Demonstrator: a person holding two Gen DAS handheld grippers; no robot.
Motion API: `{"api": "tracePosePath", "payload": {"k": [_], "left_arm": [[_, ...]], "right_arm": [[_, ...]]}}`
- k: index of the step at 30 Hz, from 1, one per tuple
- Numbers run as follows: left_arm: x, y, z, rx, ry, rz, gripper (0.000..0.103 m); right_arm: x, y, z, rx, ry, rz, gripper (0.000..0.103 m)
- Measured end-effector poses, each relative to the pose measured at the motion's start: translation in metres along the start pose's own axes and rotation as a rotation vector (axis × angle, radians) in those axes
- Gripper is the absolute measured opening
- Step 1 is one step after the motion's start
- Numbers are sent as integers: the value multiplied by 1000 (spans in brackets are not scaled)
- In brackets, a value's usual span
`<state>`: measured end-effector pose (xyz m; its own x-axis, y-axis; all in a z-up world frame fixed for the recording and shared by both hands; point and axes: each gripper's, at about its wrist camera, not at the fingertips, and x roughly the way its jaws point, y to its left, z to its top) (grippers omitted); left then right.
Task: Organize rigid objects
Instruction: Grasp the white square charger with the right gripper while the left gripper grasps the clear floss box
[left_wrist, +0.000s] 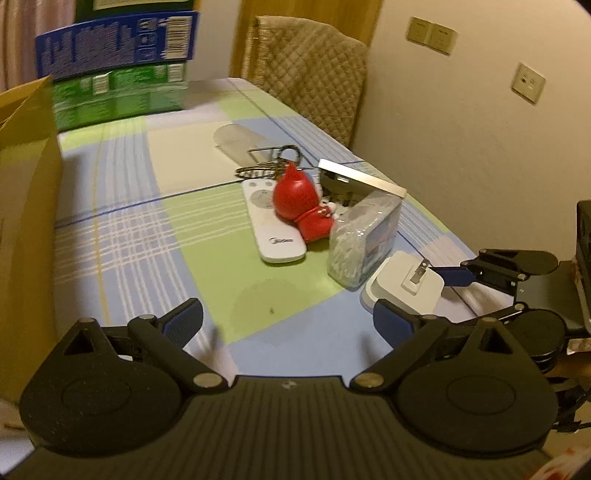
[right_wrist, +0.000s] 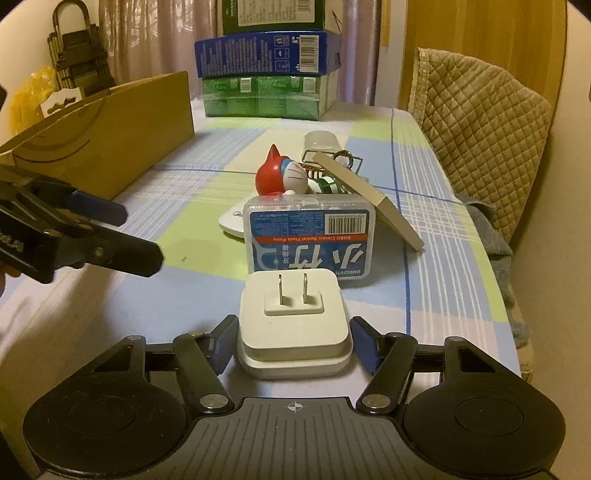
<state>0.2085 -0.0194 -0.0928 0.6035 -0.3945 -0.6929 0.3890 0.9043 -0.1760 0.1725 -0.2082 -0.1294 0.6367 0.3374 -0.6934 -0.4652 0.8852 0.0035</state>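
A white plug adapter (right_wrist: 293, 325) lies on the table, prongs up, between the open fingers of my right gripper (right_wrist: 295, 345); the pads stand close on both sides, and I cannot tell if they touch it. It also shows in the left wrist view (left_wrist: 404, 291). Behind it lie a clear floss-pick box (right_wrist: 310, 240), a red Doraemon figure (right_wrist: 280, 175), a white remote (left_wrist: 269, 221), keys (left_wrist: 273, 158) and a flat grey box (right_wrist: 369, 192). My left gripper (left_wrist: 288, 321) is open and empty over the tablecloth, left of the pile.
An open cardboard box (right_wrist: 99, 136) stands at the table's left. Stacked blue and green cartons (right_wrist: 266, 74) stand at the far end. A quilted chair (right_wrist: 476, 125) stands along the right edge. A clear cup (left_wrist: 236, 138) lies beyond the keys.
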Motion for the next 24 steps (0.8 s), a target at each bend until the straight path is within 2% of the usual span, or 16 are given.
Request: {"api": "tracePosePath", "payload": {"k": [8, 10, 11, 13, 16, 19, 24], "left_arm": [[21, -21, 18, 166, -42, -102, 81], [30, -25, 23, 200, -42, -125, 67], [34, -28, 26, 214, -35, -136, 64], [45, -32, 30, 226, -20, -141, 49], [60, -37, 35, 240, -8, -141, 44], [66, -37, 33, 234, -2, -137, 33], [42, -39, 17, 234, 30, -130, 26]], "right_arm": [[-27, -12, -7, 63, -25, -61, 62], [-31, -17, -8, 79, -25, -74, 62], [-32, -19, -8, 86, -26, -79, 62], [-35, -24, -10, 98, -23, -90, 62], [-38, -29, -13, 110, -18, -105, 62], [-39, -32, -16, 128, -12, -111, 62], [-39, -32, -17, 142, 0, -114, 62]]}}
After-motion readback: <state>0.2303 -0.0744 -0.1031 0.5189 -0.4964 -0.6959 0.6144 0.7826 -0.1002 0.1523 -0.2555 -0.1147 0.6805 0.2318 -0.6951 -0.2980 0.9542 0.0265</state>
